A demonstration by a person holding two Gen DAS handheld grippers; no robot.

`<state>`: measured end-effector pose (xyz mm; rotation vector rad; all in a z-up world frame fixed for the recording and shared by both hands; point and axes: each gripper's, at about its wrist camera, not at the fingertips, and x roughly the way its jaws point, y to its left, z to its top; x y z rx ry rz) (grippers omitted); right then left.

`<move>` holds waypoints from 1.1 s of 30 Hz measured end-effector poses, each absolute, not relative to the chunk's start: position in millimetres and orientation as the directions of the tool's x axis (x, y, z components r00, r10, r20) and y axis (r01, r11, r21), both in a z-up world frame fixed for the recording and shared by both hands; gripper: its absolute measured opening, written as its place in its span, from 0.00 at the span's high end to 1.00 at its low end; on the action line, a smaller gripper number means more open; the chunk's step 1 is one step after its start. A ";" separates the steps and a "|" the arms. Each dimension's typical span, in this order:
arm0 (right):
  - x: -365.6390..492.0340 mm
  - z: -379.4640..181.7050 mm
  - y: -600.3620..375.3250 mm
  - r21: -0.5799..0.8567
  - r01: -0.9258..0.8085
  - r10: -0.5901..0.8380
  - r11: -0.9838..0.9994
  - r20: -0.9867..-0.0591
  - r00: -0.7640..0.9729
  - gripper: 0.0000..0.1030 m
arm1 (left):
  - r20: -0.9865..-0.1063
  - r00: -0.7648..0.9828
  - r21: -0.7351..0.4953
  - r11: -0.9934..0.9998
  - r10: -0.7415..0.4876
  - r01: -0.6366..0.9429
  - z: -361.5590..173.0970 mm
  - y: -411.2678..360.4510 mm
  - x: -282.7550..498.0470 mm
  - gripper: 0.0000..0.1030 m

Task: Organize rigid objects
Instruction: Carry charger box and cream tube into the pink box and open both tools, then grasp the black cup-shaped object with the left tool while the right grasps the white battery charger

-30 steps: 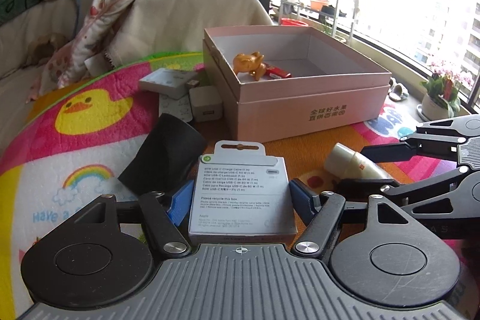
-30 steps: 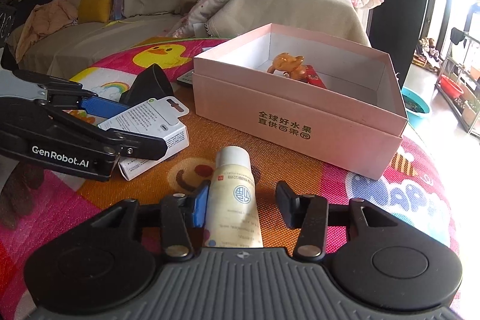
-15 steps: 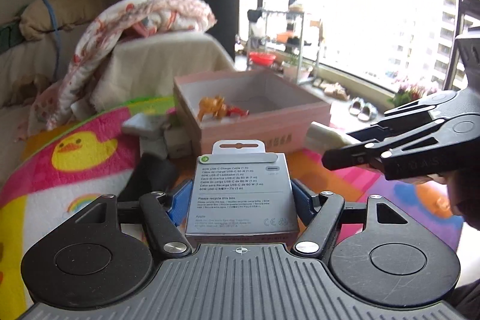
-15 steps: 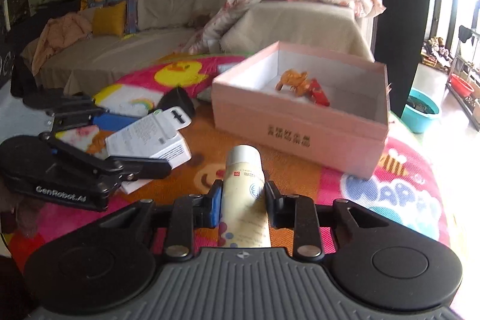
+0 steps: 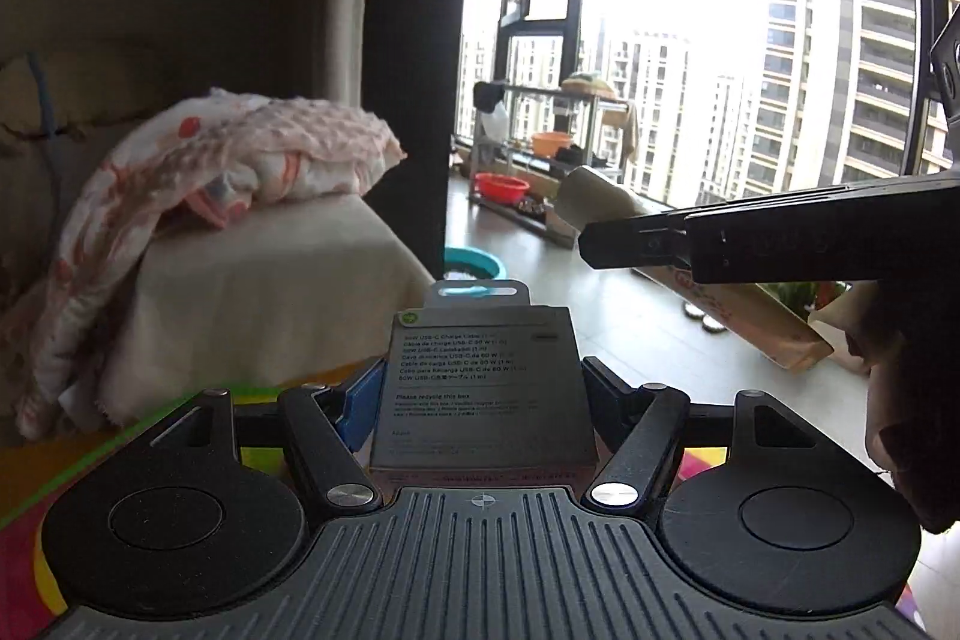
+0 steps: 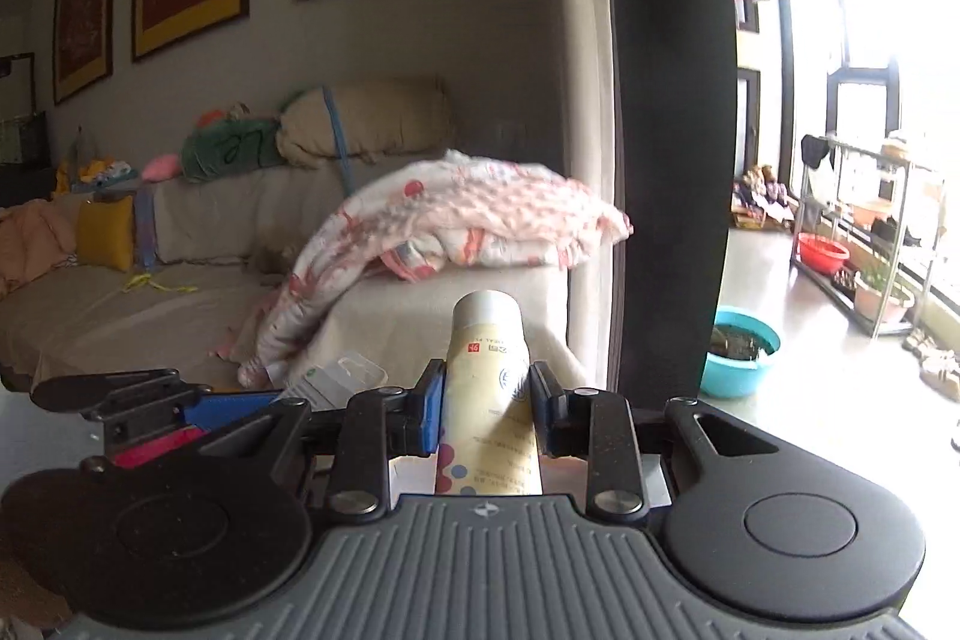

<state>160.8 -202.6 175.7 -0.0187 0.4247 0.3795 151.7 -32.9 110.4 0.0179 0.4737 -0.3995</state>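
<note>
My left gripper point(image 5: 477, 388) is shut on a white cable box point(image 5: 483, 388) with printed text and a hang tab, held up in the air. My right gripper point(image 6: 487, 394) is shut on a cream tube point(image 6: 489, 400) with a silver cap, also lifted. In the left wrist view the right gripper point(image 5: 750, 244) crosses from the right with the cream tube point(image 5: 708, 280) in it. In the right wrist view the left gripper point(image 6: 150, 400) shows at lower left with the cable box point(image 6: 336, 379). The pink box is out of view.
A sofa point(image 6: 180, 298) with a pink patterned blanket point(image 6: 450, 226) lies ahead. A dark pillar point(image 6: 666, 130), a blue basin point(image 6: 744, 349) on the floor and a rack point(image 6: 864, 232) by the window are to the right. The colourful mat point(image 5: 150, 430) shows at lower left.
Both grippers have risen and tilted upward with their objects. The pink box and most of the mat have dropped out of view. The right gripper closed on the tube about a second ago.
</note>
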 end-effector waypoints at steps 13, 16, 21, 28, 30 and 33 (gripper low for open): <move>190.0 86.0 -216.3 0.102 -0.304 0.312 0.947 -0.517 0.797 0.56 | -0.394 0.838 -0.188 0.926 -0.377 0.328 107.0 44.4 144.5 0.32; 166.1 87.3 -221.8 0.079 -0.311 0.309 0.947 -0.494 0.813 0.52 | -0.386 0.856 -0.168 0.938 -0.345 0.303 110.7 75.0 119.7 0.32; 124.4 84.7 -209.8 0.002 -0.392 0.345 0.920 -0.480 0.806 0.49 | -0.463 0.817 -0.173 0.939 -0.343 0.297 87.4 106.7 88.5 0.32; 78.1 82.8 -174.9 -0.100 -0.534 0.423 0.840 -0.497 0.758 0.44 | -0.595 0.740 -0.041 0.932 -0.313 0.361 43.6 93.0 62.5 0.32; 71.6 79.7 -167.0 -0.107 -0.561 0.437 0.821 -0.514 0.738 0.43 | -0.617 0.734 0.000 0.933 -0.284 0.360 35.4 85.8 64.1 0.32; 64.8 73.4 -156.1 -0.118 -0.591 0.447 0.798 -0.542 0.712 0.43 | -0.629 0.725 -0.008 0.935 -0.281 0.355 25.9 82.4 73.1 0.32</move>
